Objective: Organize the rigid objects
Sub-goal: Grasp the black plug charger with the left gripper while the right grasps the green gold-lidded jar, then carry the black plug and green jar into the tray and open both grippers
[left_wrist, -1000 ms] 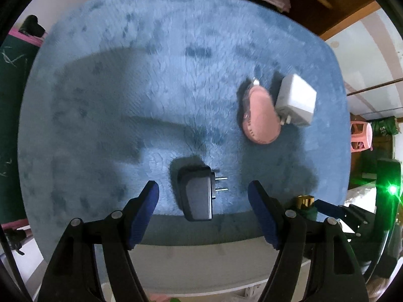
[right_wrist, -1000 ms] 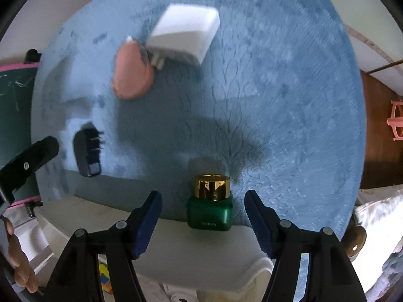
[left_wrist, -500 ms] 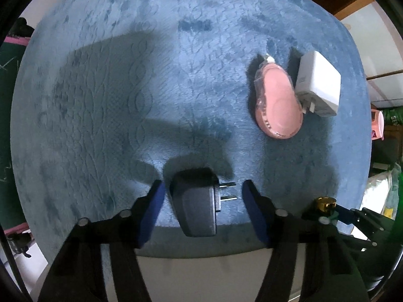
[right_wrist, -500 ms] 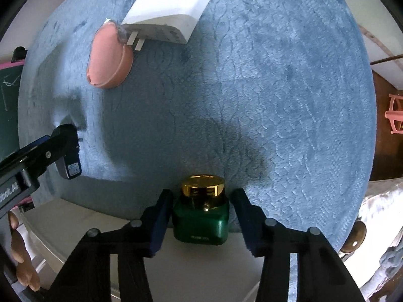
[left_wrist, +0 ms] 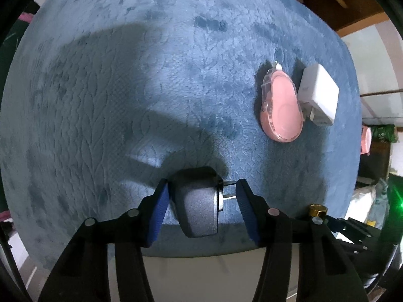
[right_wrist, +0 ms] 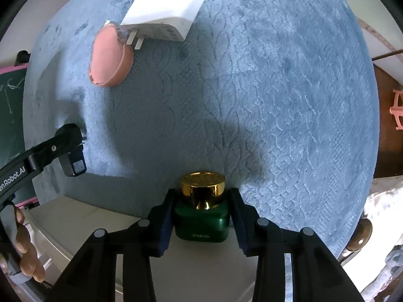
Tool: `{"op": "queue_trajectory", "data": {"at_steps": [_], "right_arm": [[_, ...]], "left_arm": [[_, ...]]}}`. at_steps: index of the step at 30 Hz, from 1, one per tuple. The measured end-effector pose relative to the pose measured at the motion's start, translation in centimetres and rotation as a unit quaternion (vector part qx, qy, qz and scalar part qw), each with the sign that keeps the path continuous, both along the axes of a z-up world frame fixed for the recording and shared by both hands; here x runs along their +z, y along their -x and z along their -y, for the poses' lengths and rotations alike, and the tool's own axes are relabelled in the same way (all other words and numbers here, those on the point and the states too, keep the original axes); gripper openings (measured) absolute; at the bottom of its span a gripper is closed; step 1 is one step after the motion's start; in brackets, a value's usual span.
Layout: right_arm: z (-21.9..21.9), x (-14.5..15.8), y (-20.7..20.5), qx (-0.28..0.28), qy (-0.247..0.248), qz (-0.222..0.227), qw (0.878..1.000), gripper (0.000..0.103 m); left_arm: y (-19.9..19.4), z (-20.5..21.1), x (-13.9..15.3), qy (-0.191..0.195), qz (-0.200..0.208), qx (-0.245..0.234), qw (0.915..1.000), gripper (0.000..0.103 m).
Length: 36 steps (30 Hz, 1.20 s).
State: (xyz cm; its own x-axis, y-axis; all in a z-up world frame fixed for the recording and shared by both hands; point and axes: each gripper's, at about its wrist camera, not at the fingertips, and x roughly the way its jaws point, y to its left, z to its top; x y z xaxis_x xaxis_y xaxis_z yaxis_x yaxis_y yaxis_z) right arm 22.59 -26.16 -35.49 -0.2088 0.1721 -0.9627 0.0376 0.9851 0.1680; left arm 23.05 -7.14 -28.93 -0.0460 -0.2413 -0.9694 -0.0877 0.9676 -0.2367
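Note:
A black plug adapter (left_wrist: 199,206) lies on the blue plush mat (left_wrist: 126,75) near its front edge. My left gripper (left_wrist: 201,183) is closing on it: one pad touches its body, the other meets the prong tips. A green square bottle with a gold cap (right_wrist: 201,226) stands at the mat's edge, and my right gripper (right_wrist: 202,193) is shut on its green sides. The right wrist view also has the adapter (right_wrist: 74,166) at far left under a left finger (right_wrist: 50,151). Further back lie a pink tape dispenser (left_wrist: 282,110) and a white charger (left_wrist: 318,95), touching each other.
The mat lies on a white tabletop (left_wrist: 201,271) whose bare strip runs along the near side. A person's hand (right_wrist: 25,256) holds the left tool at the lower left. A pink stool (right_wrist: 396,110) and wooden floor lie beyond the mat's right side.
Both grippers came down and closed: the left one around the black adapter, the right one onto the green bottle. The pink dispenser and white charger stayed in place.

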Motion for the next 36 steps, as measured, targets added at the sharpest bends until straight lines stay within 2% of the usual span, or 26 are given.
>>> {"op": "queue_trajectory", "data": {"at_steps": [5,6,9,18,26,33,36], "right_arm": [[0.8,0.2,0.5,-0.005,-0.007,0.000,1.000,0.041],[0.9,0.2,0.7,-0.007,-0.008,0.000,1.000,0.041],[1.6,0.7,1.0,-0.013,-0.013,0.005,1.000,0.041],[1.9,3.8,1.4,-0.016,-0.010,0.045,0.999,0.041],[2.1,10.3,2.5,-0.029,-0.022,0.127,0.991,0.041],[1.8,18.1,5.4,-0.042,-0.034,0.216,0.975,0.041],[0.9,20.5,7.2,-0.040,-0.030,0.248,0.968,0.041]], "left_arm": [[0.5,-1.6,0.0,0.019,0.003,0.013,0.9997,0.057],[0.6,-2.0,0.1,0.019,0.005,0.014,0.9997,0.046],[0.8,-2.6,0.9,0.034,0.004,0.018,0.9992,0.046],[2.0,-3.5,5.4,0.045,0.048,0.015,0.9977,0.046],[3.8,-3.4,12.8,0.055,0.126,-0.010,0.9905,0.046],[6.5,-3.1,18.1,0.062,0.191,-0.044,0.9786,0.046],[8.6,-2.8,19.8,0.066,0.212,-0.066,0.9728,0.046]]}}
